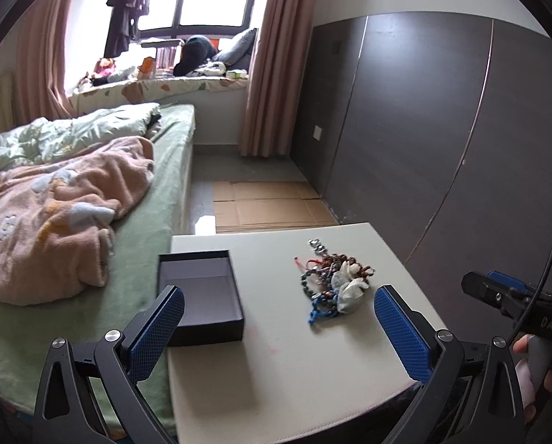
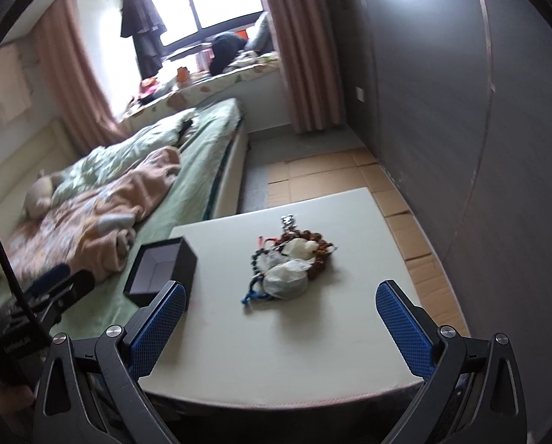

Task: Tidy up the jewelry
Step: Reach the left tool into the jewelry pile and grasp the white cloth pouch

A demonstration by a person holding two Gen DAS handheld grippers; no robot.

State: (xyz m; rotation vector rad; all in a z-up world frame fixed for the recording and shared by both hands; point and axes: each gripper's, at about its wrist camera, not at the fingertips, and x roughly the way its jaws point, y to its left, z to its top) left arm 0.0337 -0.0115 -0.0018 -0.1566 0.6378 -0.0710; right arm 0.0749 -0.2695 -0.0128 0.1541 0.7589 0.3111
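While both tongs gape empty, left tongs point(image 1: 279, 323), right tongs point(image 2: 281, 316), jewelry pile point(image 1: 331, 283) untouched.

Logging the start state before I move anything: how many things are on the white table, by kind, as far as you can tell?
Open black box: 1
Small clear bags in the pile: 3 or so
Tangled heap of bead strings: 1 heap; strands too knotted to count
Silver chain at its far end: 1
Total: about 6, all on the table.

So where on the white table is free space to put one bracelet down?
The near half of the white table is bare, below the black box and the jewelry pile. A bare strip separates those two. The pile's own spot is crowded.
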